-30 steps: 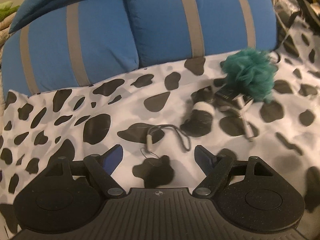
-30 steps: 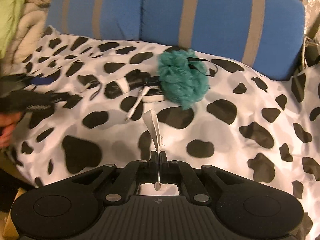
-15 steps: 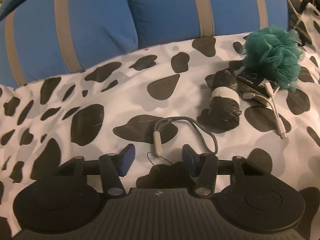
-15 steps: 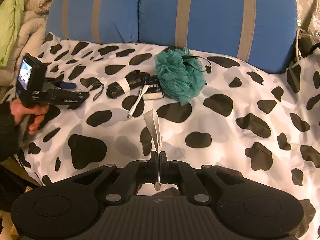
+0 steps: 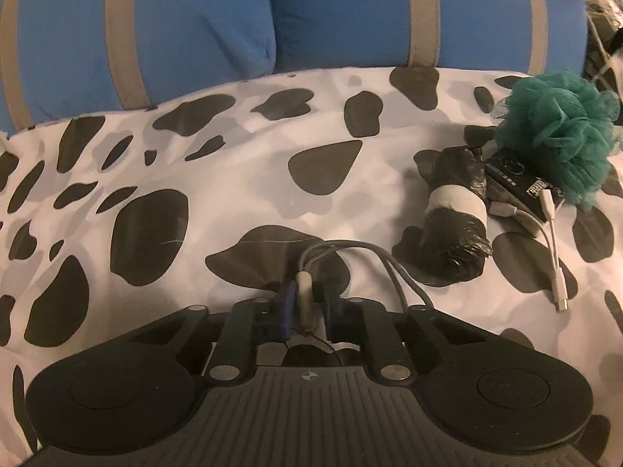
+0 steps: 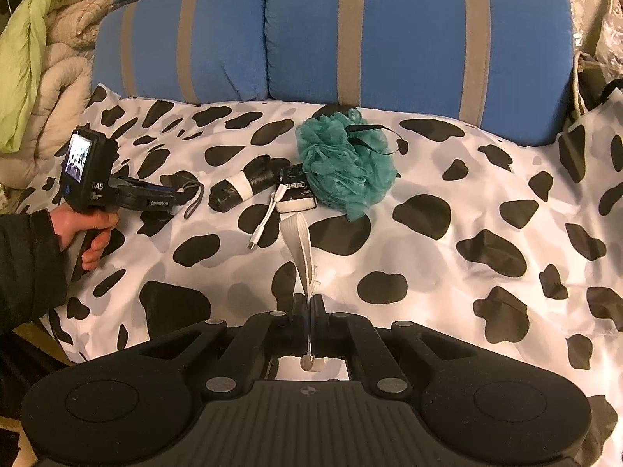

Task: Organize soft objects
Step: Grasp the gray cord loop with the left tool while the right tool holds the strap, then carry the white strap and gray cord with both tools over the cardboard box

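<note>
My left gripper (image 5: 305,307) is shut on the toggle of a grey cord lanyard (image 5: 373,260) that lies on the cow-print sheet (image 5: 218,179); it shows from the right wrist view too (image 6: 171,196). My right gripper (image 6: 311,311) is shut on a white strap (image 6: 300,245) that stands up from the jaws. A teal mesh bath pouf (image 6: 346,167) lies in the middle of the bed, also in the left wrist view (image 5: 564,132). Next to it lie a black roll with a white band (image 5: 455,218), a small black box (image 5: 518,179) and a white cable adapter (image 5: 545,245).
Two blue pillows with grey stripes (image 6: 350,31) lean along the back. A beige quilt and green cloth (image 6: 35,58) pile up at the left. A cow-print bag (image 6: 592,132) stands at the right edge.
My left gripper moved forward over the grey lanyard and closed on its toggle. My right gripper stayed shut on the white strap and pulled back a little.
</note>
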Demonstrator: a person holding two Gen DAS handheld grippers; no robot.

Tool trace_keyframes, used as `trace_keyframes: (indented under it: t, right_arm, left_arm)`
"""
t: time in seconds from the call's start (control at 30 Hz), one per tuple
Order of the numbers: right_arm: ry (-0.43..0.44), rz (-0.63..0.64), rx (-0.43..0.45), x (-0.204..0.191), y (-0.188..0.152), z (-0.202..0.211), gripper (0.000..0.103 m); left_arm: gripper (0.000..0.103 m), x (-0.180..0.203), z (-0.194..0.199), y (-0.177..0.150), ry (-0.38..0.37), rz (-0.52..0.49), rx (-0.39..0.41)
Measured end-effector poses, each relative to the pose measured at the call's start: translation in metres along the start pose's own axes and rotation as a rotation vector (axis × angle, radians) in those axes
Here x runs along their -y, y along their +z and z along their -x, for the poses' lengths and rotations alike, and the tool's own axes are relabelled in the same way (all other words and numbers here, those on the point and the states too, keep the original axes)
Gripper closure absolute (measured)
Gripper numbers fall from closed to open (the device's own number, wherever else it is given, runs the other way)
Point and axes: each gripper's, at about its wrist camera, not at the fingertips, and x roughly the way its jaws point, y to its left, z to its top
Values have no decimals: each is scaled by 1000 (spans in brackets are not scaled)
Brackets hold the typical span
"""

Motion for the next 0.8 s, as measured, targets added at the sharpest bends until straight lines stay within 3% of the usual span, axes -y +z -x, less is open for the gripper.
trace_keyframes:
  t: [0.3, 0.8]
  right_arm:
    - [-35, -37, -26, 4, -5, -4, 100]
    - [-16, -50, -15, -14, -11, 5, 100]
  left_arm:
    - [93, 5, 25, -4, -62, 6, -9]
    - [93, 16, 113, -17, -98, 20, 99]
